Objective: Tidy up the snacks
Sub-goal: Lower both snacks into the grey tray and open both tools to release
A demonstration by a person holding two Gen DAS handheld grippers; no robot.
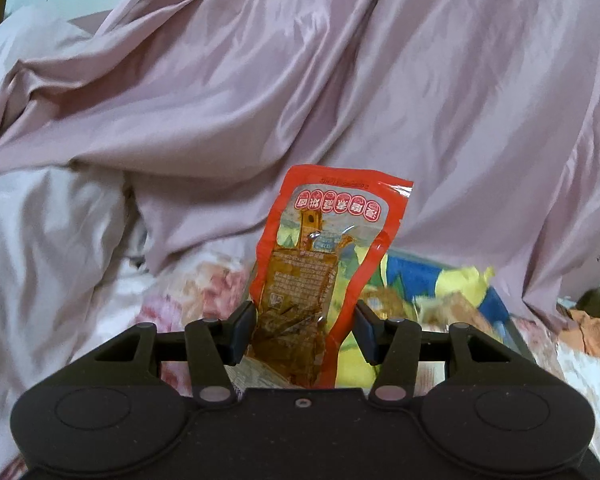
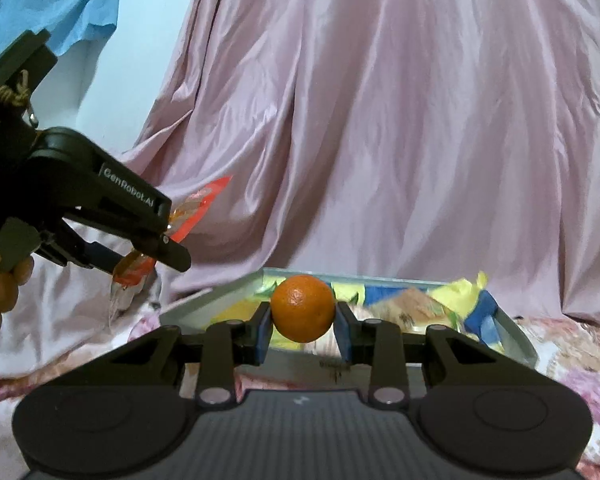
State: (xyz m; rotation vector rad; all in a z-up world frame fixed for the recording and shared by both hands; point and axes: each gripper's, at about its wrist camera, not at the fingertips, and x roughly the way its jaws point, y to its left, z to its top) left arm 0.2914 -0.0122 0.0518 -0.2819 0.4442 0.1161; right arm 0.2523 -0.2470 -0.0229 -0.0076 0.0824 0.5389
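Both hand-held grippers (image 1: 305,330) (image 2: 303,332) clamped, raised.

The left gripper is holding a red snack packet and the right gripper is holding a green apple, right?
Not quite. The right gripper holds an orange, not a green apple; the right wrist view shows the round orange fruit pinched between its pads. The rest is correct: the left gripper is holding a red snack packet.
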